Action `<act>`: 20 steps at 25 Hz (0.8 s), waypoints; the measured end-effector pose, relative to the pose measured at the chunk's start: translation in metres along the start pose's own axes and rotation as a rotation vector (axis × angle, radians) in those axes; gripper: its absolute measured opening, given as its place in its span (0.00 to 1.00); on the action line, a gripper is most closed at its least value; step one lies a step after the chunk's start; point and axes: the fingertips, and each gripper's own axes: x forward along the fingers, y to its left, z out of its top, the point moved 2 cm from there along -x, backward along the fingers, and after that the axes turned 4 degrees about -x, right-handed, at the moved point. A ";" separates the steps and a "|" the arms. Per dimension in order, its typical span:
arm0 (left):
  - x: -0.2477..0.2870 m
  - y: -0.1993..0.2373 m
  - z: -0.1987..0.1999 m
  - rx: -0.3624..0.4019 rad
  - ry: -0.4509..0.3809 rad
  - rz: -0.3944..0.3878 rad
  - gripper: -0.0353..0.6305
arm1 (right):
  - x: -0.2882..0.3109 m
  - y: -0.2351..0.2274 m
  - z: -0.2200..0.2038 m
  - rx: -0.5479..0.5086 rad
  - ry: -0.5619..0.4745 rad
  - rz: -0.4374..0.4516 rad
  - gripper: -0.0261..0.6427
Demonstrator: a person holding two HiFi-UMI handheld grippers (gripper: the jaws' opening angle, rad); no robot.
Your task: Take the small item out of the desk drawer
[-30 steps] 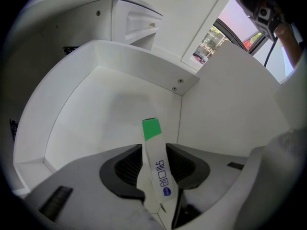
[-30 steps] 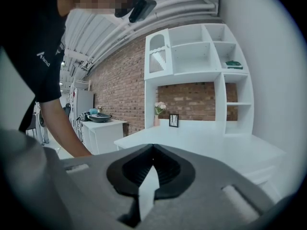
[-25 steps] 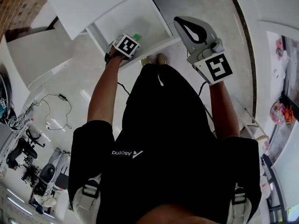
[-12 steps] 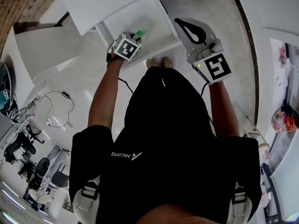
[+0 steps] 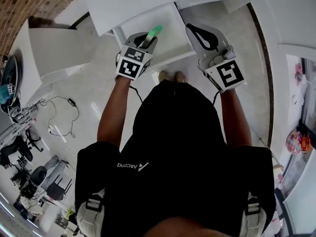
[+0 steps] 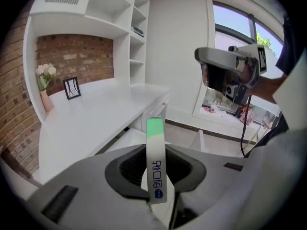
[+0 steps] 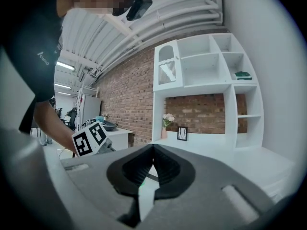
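The small item is a thin white strip with a green tip (image 5: 155, 32) and blue print. My left gripper (image 5: 148, 42) is shut on it, just above the open white drawer (image 5: 170, 19). In the left gripper view the strip (image 6: 155, 152) stands upright between the grey jaws of the left gripper (image 6: 156, 150), its green end pointing away from me. My right gripper (image 5: 193, 29) hovers at the drawer's right edge, shut with nothing in it. In the right gripper view the right gripper (image 7: 153, 146) shows its tips touching. The left gripper's marker cube (image 7: 90, 138) lies to their left.
The white desk top (image 6: 96, 111) carries a vase of flowers (image 6: 44, 75) and a small picture frame (image 6: 72, 86). White shelves (image 6: 136, 32) rise at its far end. The person's feet (image 5: 170, 76) stand just before the drawer. Cables (image 5: 54, 112) lie on the floor at left.
The left gripper has lifted up out of the drawer with the strip, whose green tip now shows clearly. The right gripper has stayed about where it was.
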 end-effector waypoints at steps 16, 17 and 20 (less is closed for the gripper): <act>-0.134 -0.043 0.103 0.039 -0.553 0.063 0.18 | -0.018 0.033 0.050 0.007 -0.114 0.023 0.04; -0.142 -0.046 0.107 0.038 -0.577 0.063 0.18 | -0.018 0.036 0.052 0.007 -0.123 0.028 0.04; -0.162 -0.055 0.118 0.039 -0.645 0.063 0.18 | -0.023 0.043 0.058 -0.002 -0.159 0.037 0.04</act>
